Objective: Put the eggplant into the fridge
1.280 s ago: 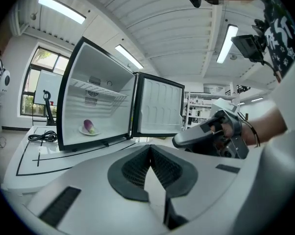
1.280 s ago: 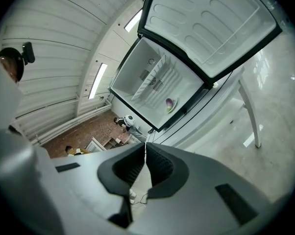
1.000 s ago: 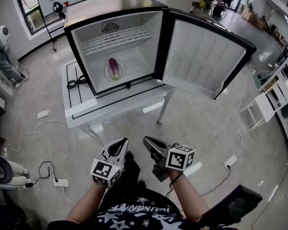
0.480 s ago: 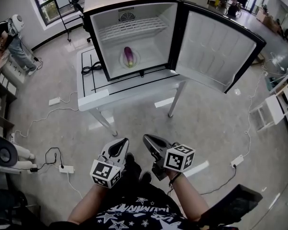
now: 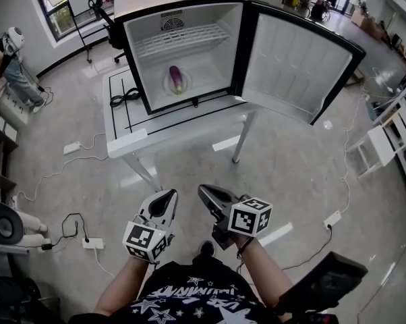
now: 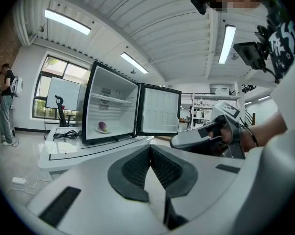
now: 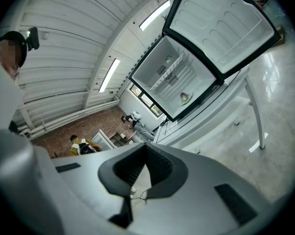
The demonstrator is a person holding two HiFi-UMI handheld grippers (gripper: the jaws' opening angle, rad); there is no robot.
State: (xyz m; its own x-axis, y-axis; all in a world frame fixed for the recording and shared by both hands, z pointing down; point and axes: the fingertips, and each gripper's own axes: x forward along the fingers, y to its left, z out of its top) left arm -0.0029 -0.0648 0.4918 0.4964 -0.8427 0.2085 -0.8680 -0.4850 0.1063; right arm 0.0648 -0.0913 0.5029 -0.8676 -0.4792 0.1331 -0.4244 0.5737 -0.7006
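Grey polished floor (image 5: 291, 174) spreads around a white table (image 5: 162, 130) that carries a small fridge (image 5: 213, 69). Its door (image 5: 297, 63) is swung wide open to the fridge's right. The eggplant (image 5: 177, 78) lies inside the fridge on a white plate (image 5: 188, 82) on the compartment floor, below the wire shelf (image 5: 183, 40). A black cable (image 5: 124, 98) lies coiled on the table just left of the fridge. Well in front of the fridge, close to the person's body and clear of the table, both tools are held side by side. The left gripper (image 5: 169, 196) has its jaws pressed together with nothing between them. The right gripper (image 5: 206, 192) is likewise clenched and empty. Another person (image 5: 11, 66) stands far off to the fridge's left.
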